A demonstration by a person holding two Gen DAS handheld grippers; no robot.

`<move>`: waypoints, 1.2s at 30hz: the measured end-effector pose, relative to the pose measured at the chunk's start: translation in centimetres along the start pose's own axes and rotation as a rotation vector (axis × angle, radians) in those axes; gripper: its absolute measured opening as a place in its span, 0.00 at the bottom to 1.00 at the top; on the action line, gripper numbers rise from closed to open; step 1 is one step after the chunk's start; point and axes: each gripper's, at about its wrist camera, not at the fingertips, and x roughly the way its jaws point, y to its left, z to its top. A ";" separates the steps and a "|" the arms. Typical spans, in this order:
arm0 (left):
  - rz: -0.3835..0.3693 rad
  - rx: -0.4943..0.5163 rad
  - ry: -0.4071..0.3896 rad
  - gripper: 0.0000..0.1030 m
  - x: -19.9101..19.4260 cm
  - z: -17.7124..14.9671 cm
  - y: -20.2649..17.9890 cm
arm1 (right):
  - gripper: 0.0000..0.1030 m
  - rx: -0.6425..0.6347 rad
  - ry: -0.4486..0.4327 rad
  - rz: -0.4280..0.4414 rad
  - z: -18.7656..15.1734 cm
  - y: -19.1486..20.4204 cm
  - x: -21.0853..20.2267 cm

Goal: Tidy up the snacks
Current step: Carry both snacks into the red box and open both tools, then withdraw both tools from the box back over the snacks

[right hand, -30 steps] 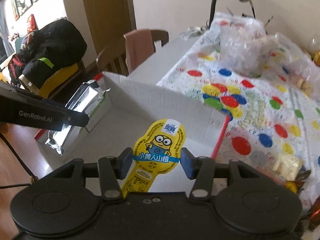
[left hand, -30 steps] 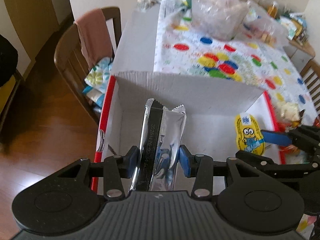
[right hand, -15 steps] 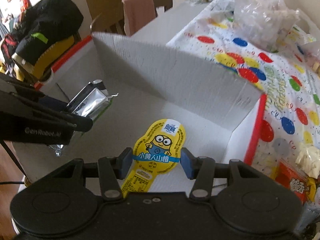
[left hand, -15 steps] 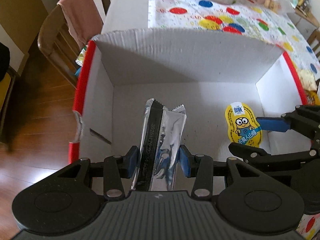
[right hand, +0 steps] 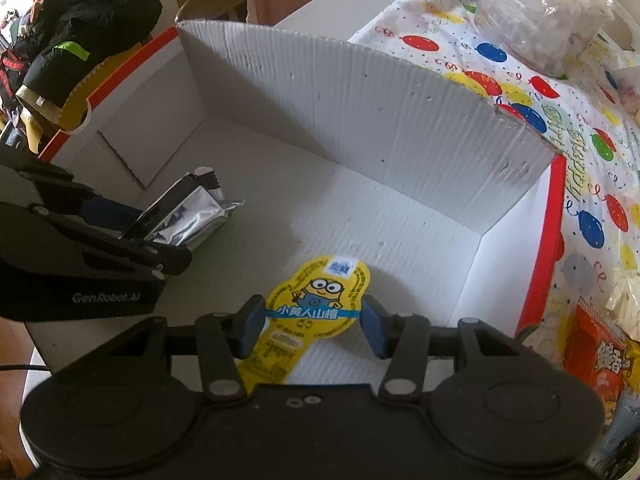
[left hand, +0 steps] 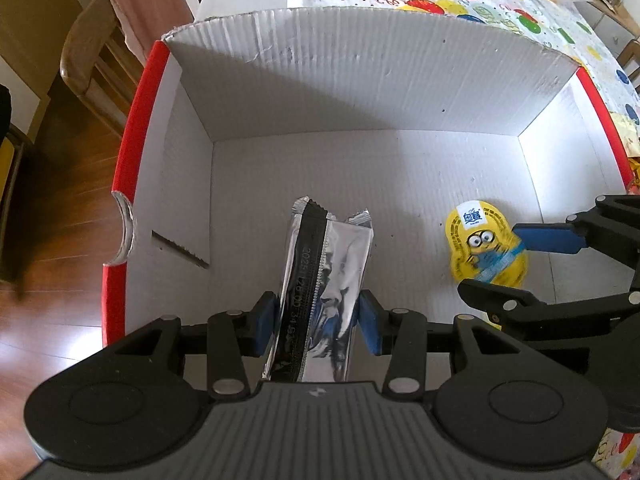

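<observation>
A silver foil snack pack [left hand: 326, 280] with a black seam is clamped between the blue pads of my left gripper [left hand: 318, 322], shut on it, low inside a white cardboard box [left hand: 360, 80] with red edges. My right gripper [right hand: 314, 330] is shut on a yellow cartoon-figure snack pack [right hand: 316, 304], also down inside the box [right hand: 360, 120]. In the left wrist view the yellow pack [left hand: 486, 250] and the right gripper's fingers [left hand: 548, 238] are at the right. In the right wrist view the foil pack [right hand: 188, 216] and the left gripper sit at the left.
The box floor holds nothing else. A balloon-patterned tablecloth [right hand: 580, 128] lies beyond the far wall, with clear plastic bags [right hand: 536, 12] on it. An orange snack packet [right hand: 600, 360] lies right of the box. A wooden chair with a pink cloth [left hand: 144, 12] stands at left.
Both grippers have sunk from above the box rim down into the box, each still holding its pack. The views tipped downward, so the box floor now fills them.
</observation>
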 end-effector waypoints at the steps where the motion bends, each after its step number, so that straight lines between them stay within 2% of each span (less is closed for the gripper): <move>1: -0.002 -0.002 0.000 0.42 0.0 0.0 0.1 | 0.49 -0.002 0.007 0.002 -0.1 0.1 0.1; 12: -0.022 -0.016 -0.071 0.46 -2.4 -0.8 0.6 | 0.55 0.008 -0.021 0.034 -0.4 0.1 -1.3; 16: -0.036 -0.016 -0.112 0.46 -4.0 -1.4 0.4 | 0.61 0.031 -0.076 0.047 -0.5 -0.2 -3.4; 25: -0.070 0.001 -0.215 0.47 -7.9 -2.5 -0.8 | 0.64 0.099 -0.174 0.053 -1.2 -1.6 -7.2; 29: -0.081 0.013 -0.276 0.52 -9.7 -3.1 -1.6 | 0.68 0.113 -0.222 0.050 -1.8 -1.8 -9.1; 36: -0.099 0.044 -0.362 0.54 -12.6 -4.2 -3.4 | 0.73 0.150 -0.316 0.057 -3.5 -2.4 -13.0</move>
